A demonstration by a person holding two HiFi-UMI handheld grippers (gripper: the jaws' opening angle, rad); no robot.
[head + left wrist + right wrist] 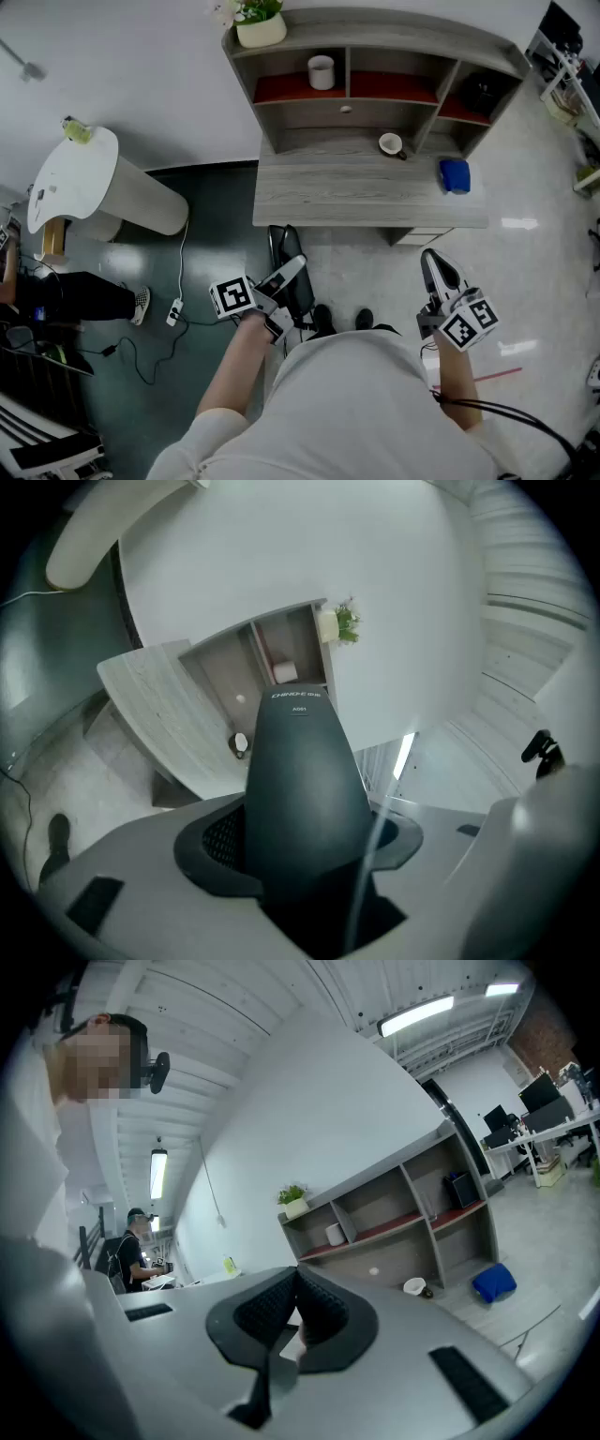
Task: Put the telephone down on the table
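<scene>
1. Person's white shirt (356,403) fills the bottom of the head view, with both arms reaching forward from it.
2. Left gripper (289,274) is clamped on the dark telephone (305,789), held in the air in front of the grey table (309,202) and not on it.
3. Right gripper (298,1312) has its pads pressed together, with nothing between them.
4. White cup (391,143) and blue object (455,175) sit on the table's right half, apart from each other.
5. White mug (322,71) stands in a shelf compartment above, and a plant pot (261,26) stands on top.
6. Cable (180,272) trails over the dark floor at left.
</scene>
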